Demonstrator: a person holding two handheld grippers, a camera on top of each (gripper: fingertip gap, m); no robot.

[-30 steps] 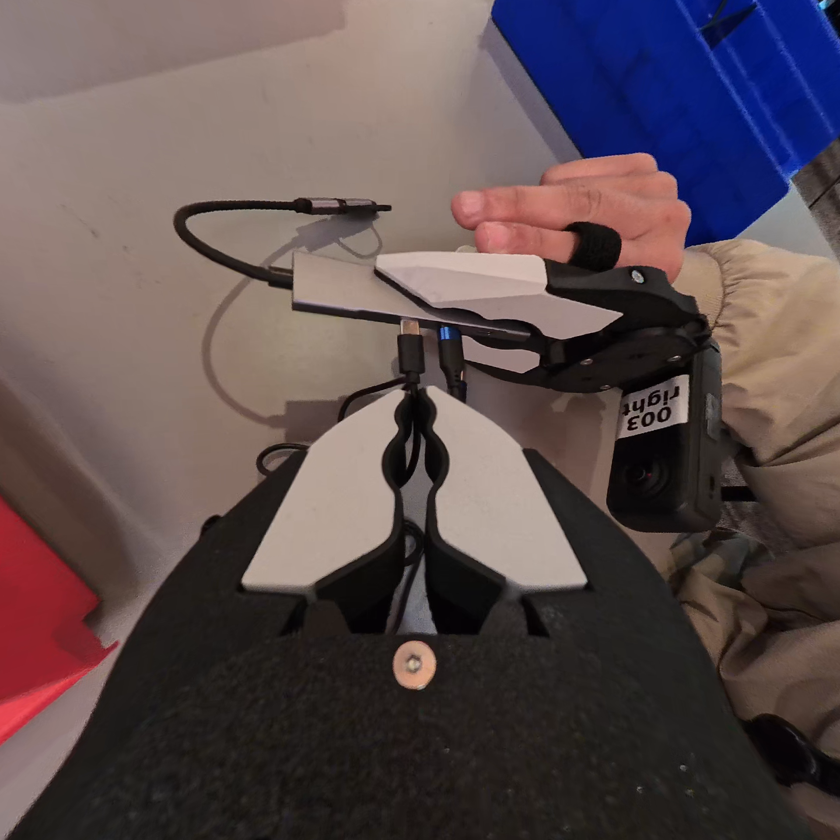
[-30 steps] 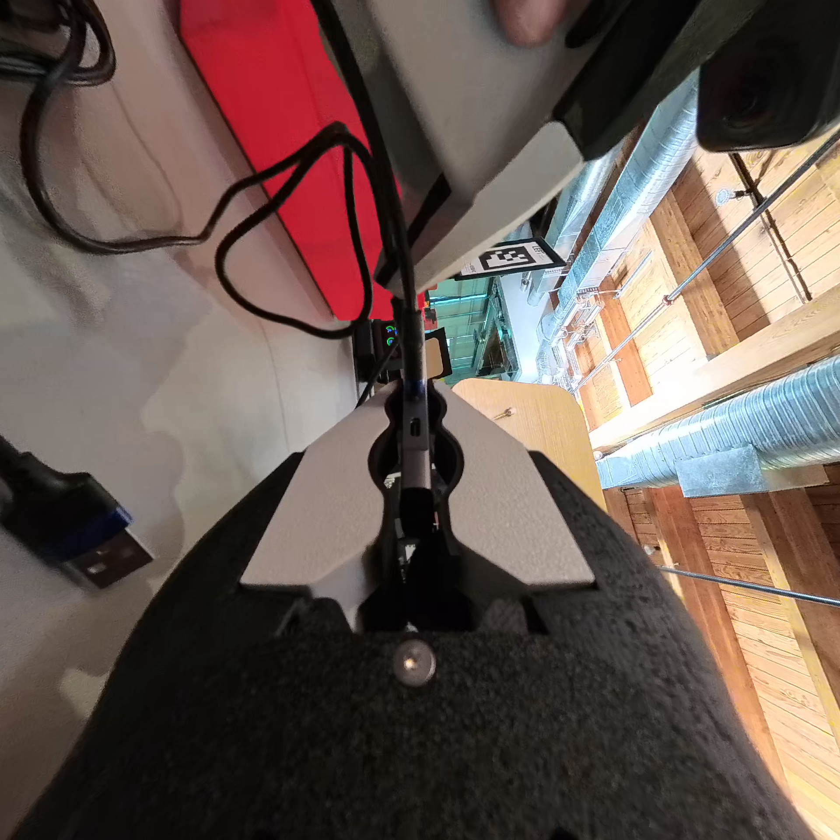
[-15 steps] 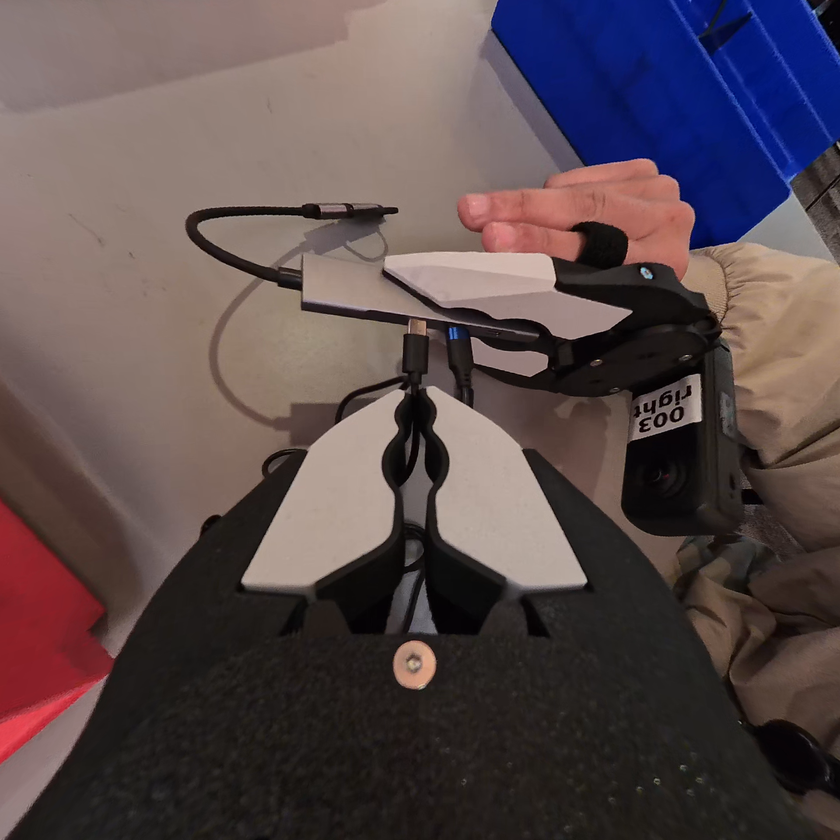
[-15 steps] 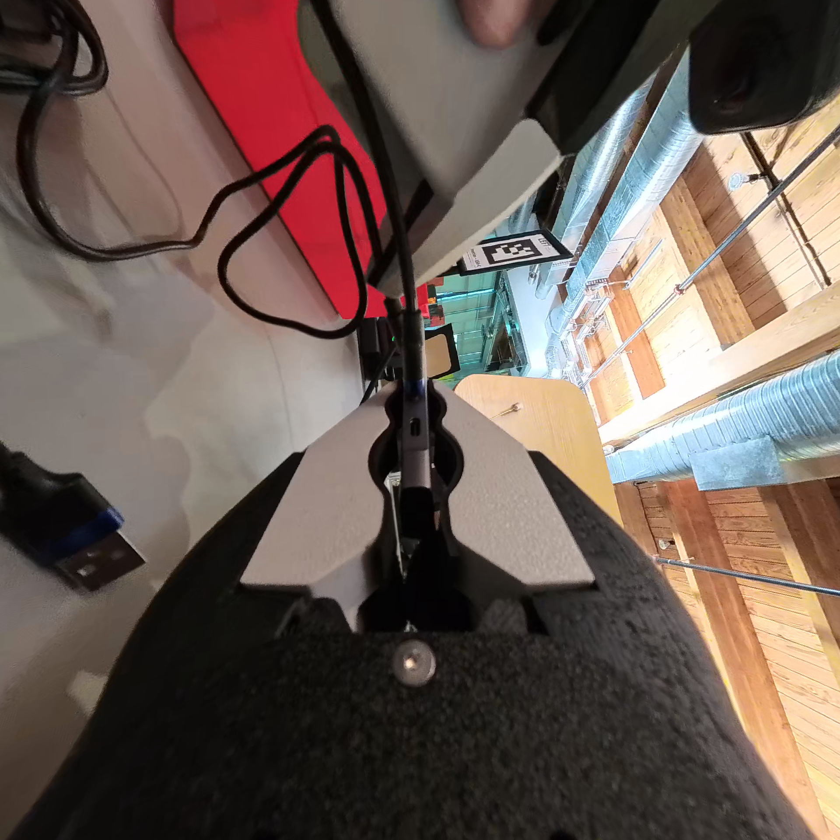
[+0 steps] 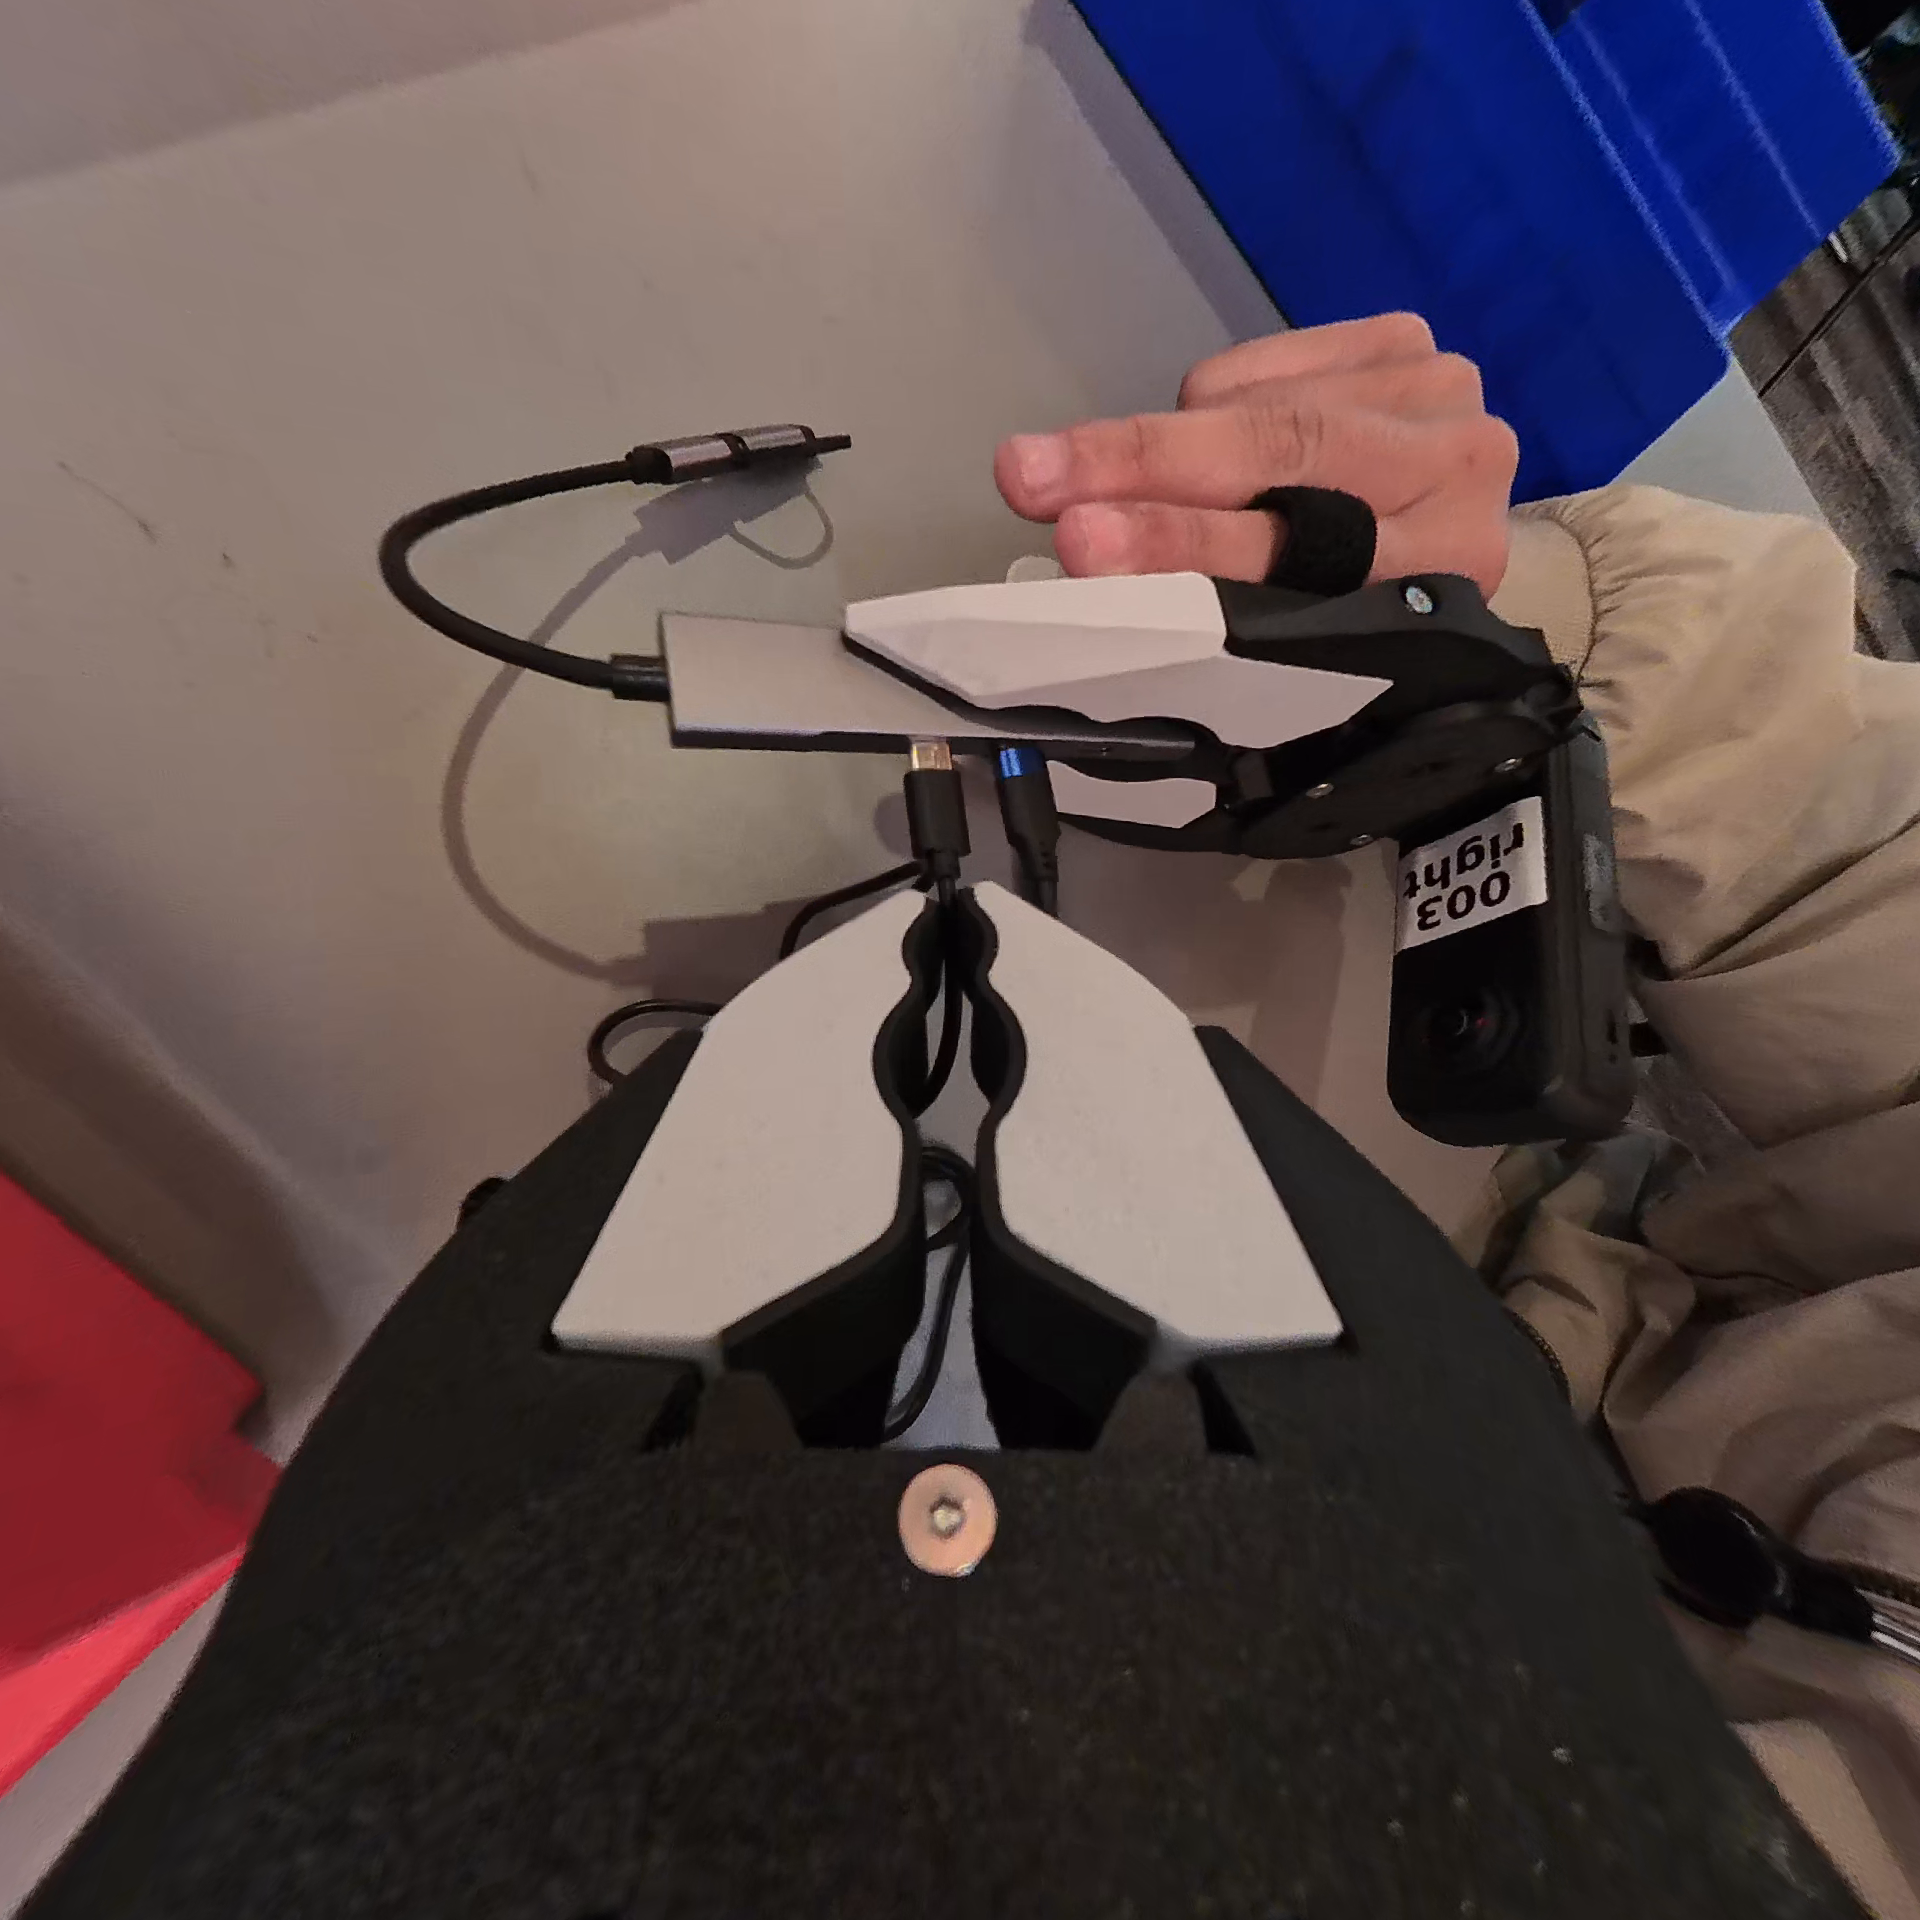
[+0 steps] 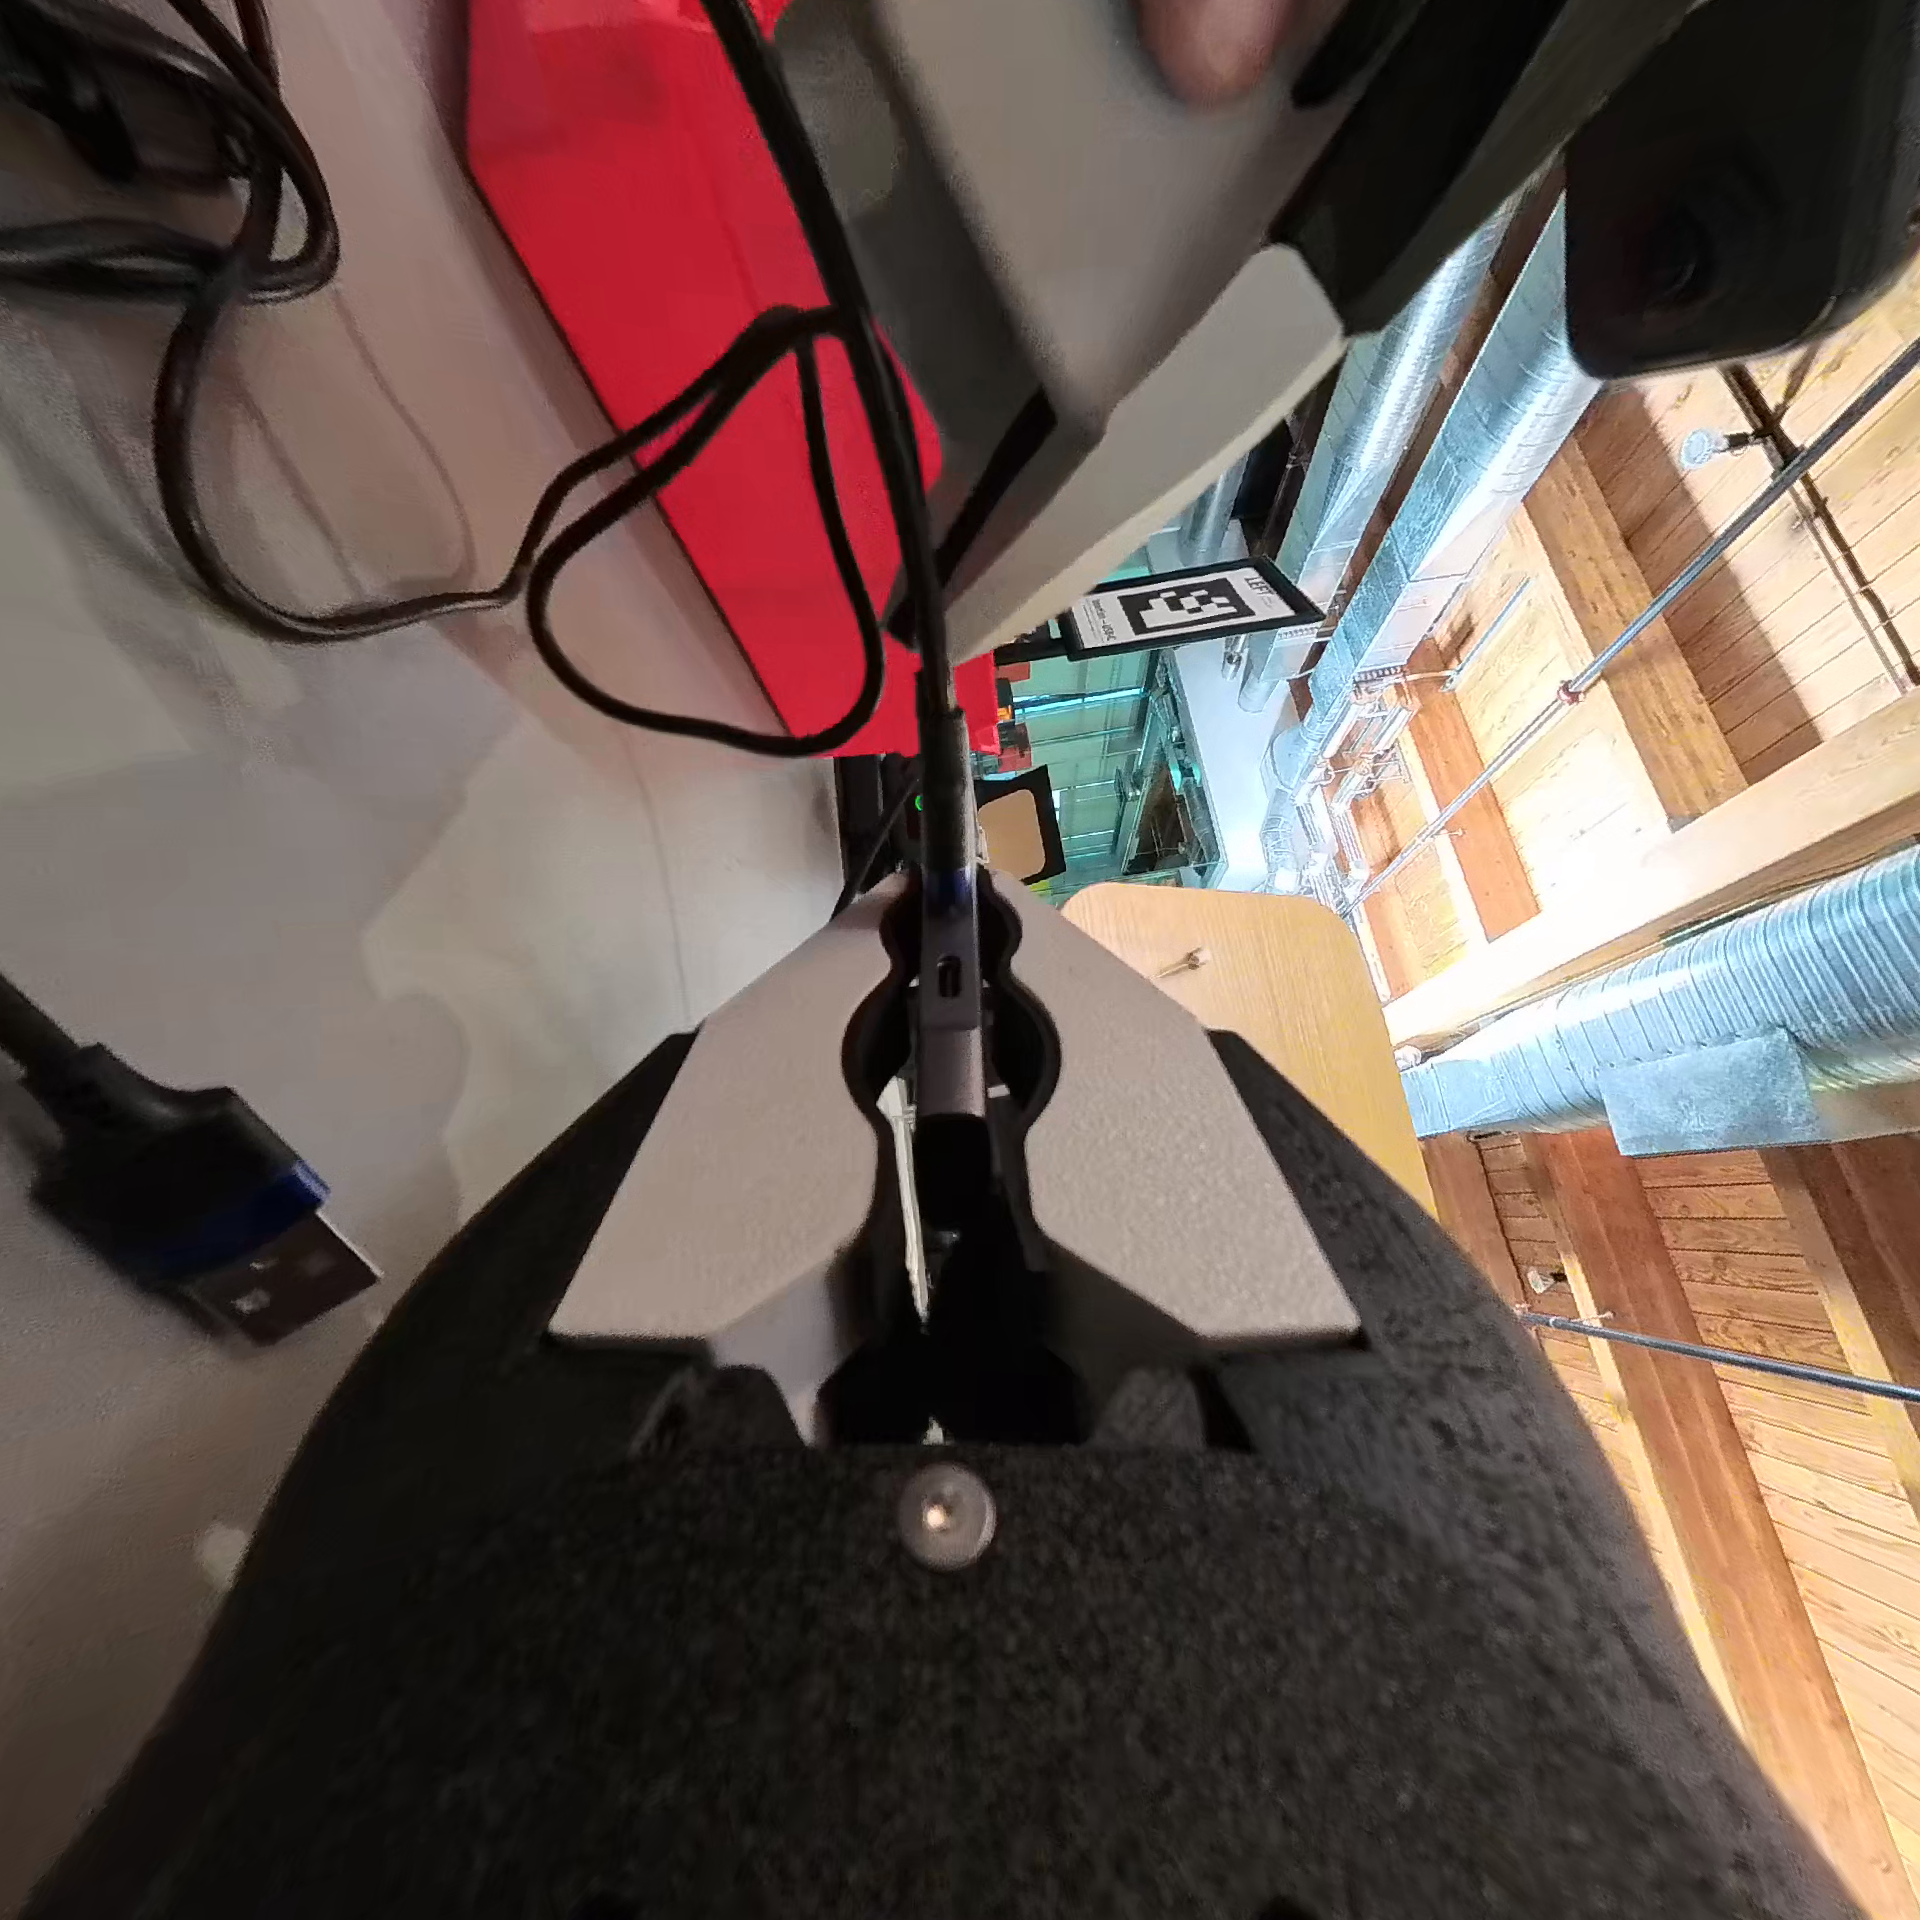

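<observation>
Left gripper (image 5: pixel 945 899): jaws pinched nearly together on a thin black cable (image 5: pixel 938 997), which runs up out of the tips at 12 o'clock to a small black plug (image 5: pixel 935 805). The plug's metal tip sits at the edge of a flat grey hub (image 5: pixel 790 691); whether it is fully seated I cannot tell. Just beside it, toward 3 o'clock, a blue-collared plug (image 5: pixel 1023 779) meets the same edge.

Right gripper (image 6: pixel 948 904): jaws closed on the hub, held edge-on in its own view (image 6: pixel 951 1049) and clear of the pale bench (image 5: pixel 312 416). In the left view it enters from 3 o'clock, a hand (image 5: pixel 1299 457) above it.

Hub's short braided lead (image 5: pixel 447 592) arcs toward 10 o'clock, ending in a free metal connector (image 5: pixel 727 452).

Blue bin (image 5: pixel 1507 187) at 1 o'clock; red bin (image 5: pixel 94 1382) at 8 o'clock. In the right view a loose blue-trimmed USB plug (image 6: pixel 197 1236) lies on the bench at 9 o'clock.
</observation>
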